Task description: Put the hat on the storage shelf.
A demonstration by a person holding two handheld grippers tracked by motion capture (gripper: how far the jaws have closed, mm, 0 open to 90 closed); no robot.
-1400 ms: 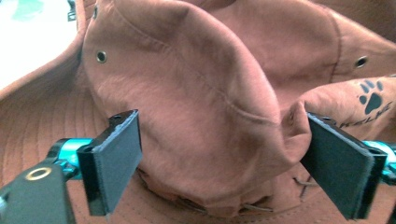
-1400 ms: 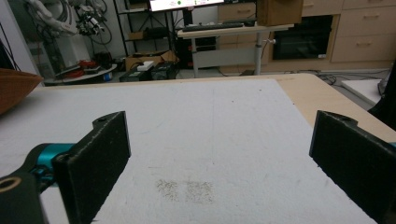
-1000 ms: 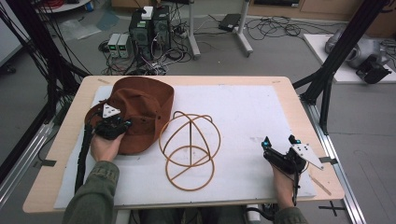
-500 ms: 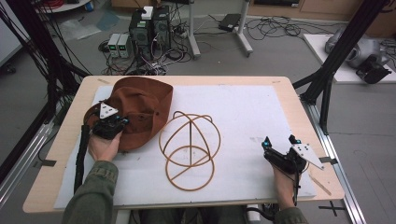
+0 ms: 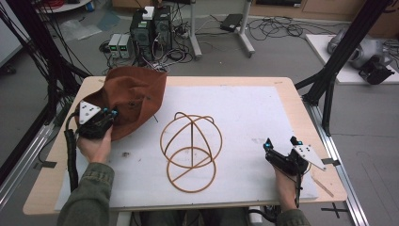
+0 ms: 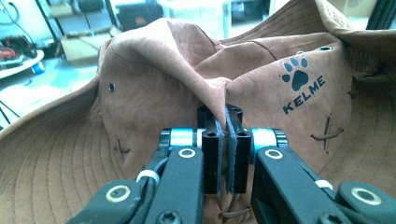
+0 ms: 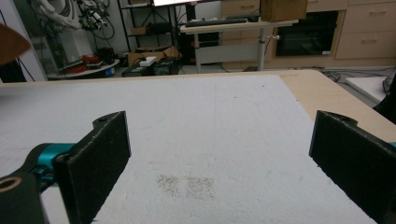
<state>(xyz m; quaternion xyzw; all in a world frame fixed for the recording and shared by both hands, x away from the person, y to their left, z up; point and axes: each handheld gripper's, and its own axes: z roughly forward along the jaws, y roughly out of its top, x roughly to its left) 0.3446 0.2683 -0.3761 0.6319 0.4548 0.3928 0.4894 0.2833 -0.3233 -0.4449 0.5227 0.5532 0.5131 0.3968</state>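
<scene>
A brown suede hat (image 5: 134,96) with a paw-print logo hangs tilted over the table's left side, its near edge raised. My left gripper (image 5: 112,113) is shut on a fold of it. In the left gripper view the hat (image 6: 154,93) is pinched between the jaws of the left gripper (image 6: 224,140), with the brim spreading below. A wooden hoop hat stand (image 5: 190,150) sits on the white mat at the middle. My right gripper (image 5: 281,142) rests at the right front, open and holding nothing. The right gripper (image 7: 219,154) looks over bare mat.
A white foam mat (image 5: 263,113) covers most of the wooden table (image 5: 310,117). Black frame posts (image 5: 336,61) stand at the table's left and right. Computers and cables lie on the floor behind. A hat edge (image 7: 9,42) shows at far left in the right gripper view.
My left hand has risen with the hat, lifting its near side off the mat and tipping it up. The right hand and the stand have not moved.
</scene>
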